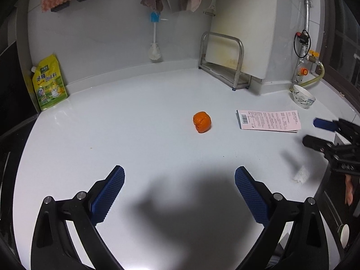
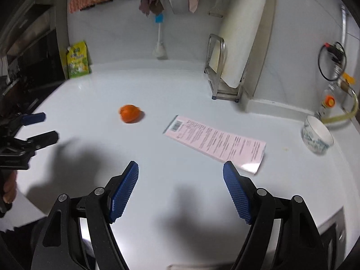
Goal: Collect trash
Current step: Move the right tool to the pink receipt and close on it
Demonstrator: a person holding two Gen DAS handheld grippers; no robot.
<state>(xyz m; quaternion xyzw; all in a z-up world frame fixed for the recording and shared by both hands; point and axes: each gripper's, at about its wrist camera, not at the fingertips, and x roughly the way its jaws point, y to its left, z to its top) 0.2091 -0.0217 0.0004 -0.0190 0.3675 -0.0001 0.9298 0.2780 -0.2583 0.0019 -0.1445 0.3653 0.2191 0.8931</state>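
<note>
On the white counter an orange peel ball sits mid-surface, a pink receipt lying flat to its right, apart from it. A small white scrap lies near the front right edge. Left gripper hovers over the counter, jaws wide apart, nothing between them. Right gripper likewise spread and empty, just short of the receipt's near end. Bowl far right, yellow pouch back left against the wall.
</note>
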